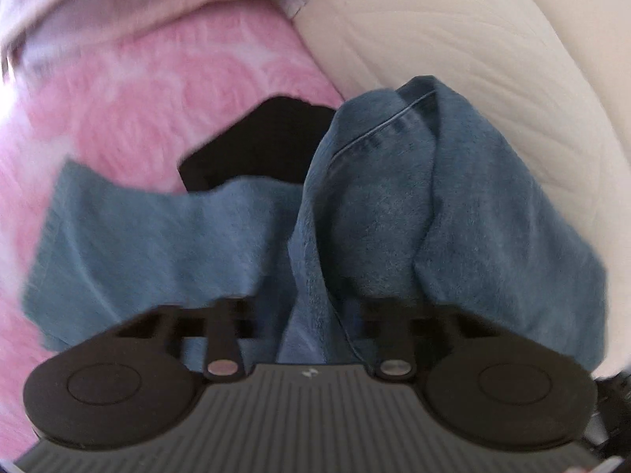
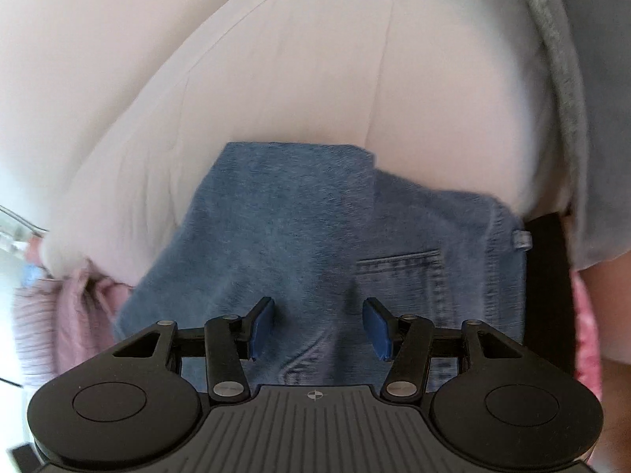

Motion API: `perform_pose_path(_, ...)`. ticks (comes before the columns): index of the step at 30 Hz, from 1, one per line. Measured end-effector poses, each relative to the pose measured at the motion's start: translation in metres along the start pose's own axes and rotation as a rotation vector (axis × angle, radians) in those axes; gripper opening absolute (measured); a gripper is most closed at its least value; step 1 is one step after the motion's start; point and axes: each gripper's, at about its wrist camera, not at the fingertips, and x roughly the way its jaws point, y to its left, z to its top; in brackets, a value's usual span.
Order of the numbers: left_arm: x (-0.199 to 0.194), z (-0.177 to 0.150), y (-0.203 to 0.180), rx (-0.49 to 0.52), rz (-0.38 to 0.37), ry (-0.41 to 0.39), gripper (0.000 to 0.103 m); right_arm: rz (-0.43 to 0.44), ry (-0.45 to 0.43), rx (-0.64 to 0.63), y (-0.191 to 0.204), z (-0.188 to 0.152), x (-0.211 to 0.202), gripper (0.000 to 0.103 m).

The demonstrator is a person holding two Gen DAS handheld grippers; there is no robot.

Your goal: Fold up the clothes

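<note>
In my left wrist view, a pink textured bedspread (image 1: 130,90) filled the left side, with a white quilted cover (image 1: 493,59) at upper right. Blue denim jeans (image 1: 374,205) lay heaped directly ahead of my left gripper (image 1: 311,307), their bulk rising up and away along the camera's line. The denim covered the fingertips, so I could not tell whether that gripper held cloth or stood apart. A black object (image 1: 276,142) showed behind the denim; I could not identify it.

In my right wrist view, the jeans (image 2: 295,228) lay flat just under and ahead of my right gripper (image 2: 318,325), a back pocket (image 2: 406,276) and belt loop (image 2: 521,239) to the right. Its blue pads (image 2: 262,325) stood moderately wide, holding nothing. A grey garment (image 2: 583,118) lay at far right.

I judged the right gripper nearer a clean grasp. Only this view showed the pocket side; only the left showed the raised fold.
</note>
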Motion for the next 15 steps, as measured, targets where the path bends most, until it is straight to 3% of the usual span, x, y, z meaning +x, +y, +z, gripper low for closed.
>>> perform_pose_path(1, -0.001, -0.001, 0.005, -0.033, -0.028, 0.001, 0.008, 0.013, 0.006, -0.024, 0.002, 0.001, 0.000, 0.011)
perform_pose_path(3, -0.008, -0.002, 0.008, -0.046, -0.060, -0.004, 0.003, -0.001, 0.000, -0.096, 0.012, 0.000, -0.005, 0.008)
perform_pose_path(7, -0.043, -0.008, 0.003, 0.041, -0.072, -0.054, 0.002, 0.001, -0.032, -0.168, 0.028, -0.006, -0.028, 0.004)
perform_pose_path(11, -0.100, -0.019, 0.005, 0.109, -0.092, -0.138, 0.001, 0.058, -0.085, -0.243, 0.053, -0.015, -0.068, 0.003)
perform_pose_path(15, -0.175, -0.037, 0.029, 0.123, -0.107, -0.271, 0.001, 0.150, -0.124, -0.381, 0.098, -0.038, -0.113, 0.003)
